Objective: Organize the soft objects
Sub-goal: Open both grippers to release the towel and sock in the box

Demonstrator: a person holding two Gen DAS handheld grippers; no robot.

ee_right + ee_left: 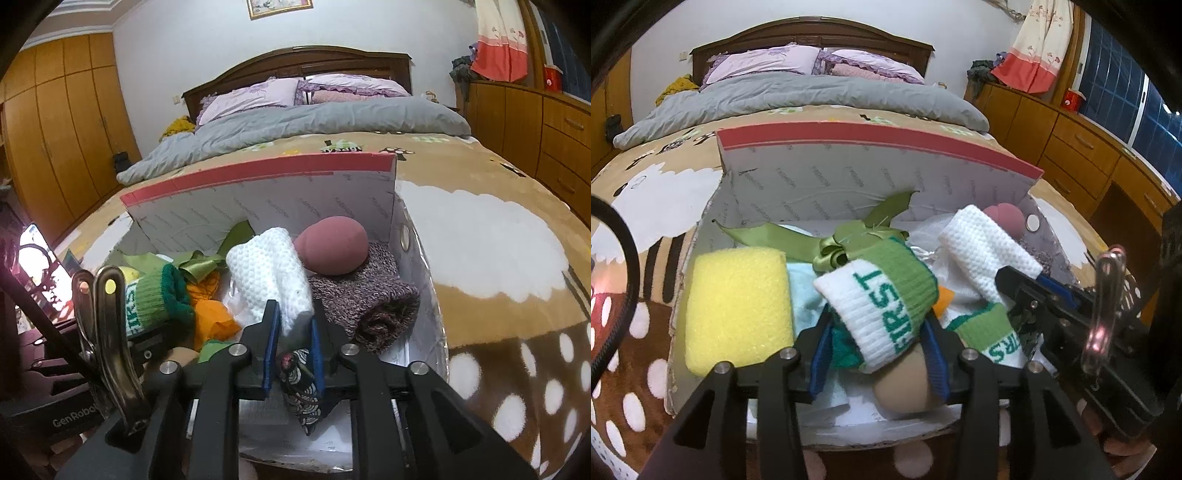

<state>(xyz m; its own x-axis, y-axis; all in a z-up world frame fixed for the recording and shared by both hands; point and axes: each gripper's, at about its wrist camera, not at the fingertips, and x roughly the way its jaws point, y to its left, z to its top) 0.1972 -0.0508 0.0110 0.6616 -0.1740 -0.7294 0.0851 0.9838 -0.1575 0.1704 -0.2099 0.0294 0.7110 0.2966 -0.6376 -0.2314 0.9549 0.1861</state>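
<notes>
Left wrist view shows the left gripper (877, 334) closed on a rolled ribbed sock (882, 306), white and green, with green letters "FIRST" partly readable on the cuff. The sock is held above an open cardboard box (820, 173) that stands on a bed cover with sheep pattern (665, 188). In the box lie a yellow porous sponge (737, 304), rectangular with round corners, a shiny green ribbon bow (846, 236), and a smooth beige rounded thing (905, 387) whose lower part is hidden by the fingers. The inner wall of the lid carries small repeated printing, too small to read here. A second sock (997, 332) of the same kind is half covered. In the right wrist view, the right gripper (293, 332) is clamped on a folded white cloth with waffle weave (271, 273), also over the box. Beside it there is a rolled purple melange knit (369, 306) and on it rests a matte pink egg-shaped sponge (334, 249). An orange crumpled fabric (212, 310) and a dark patterned piece (301, 384) lie lower. "GenRobo" is written on the left tool, cut at the edge.
</notes>
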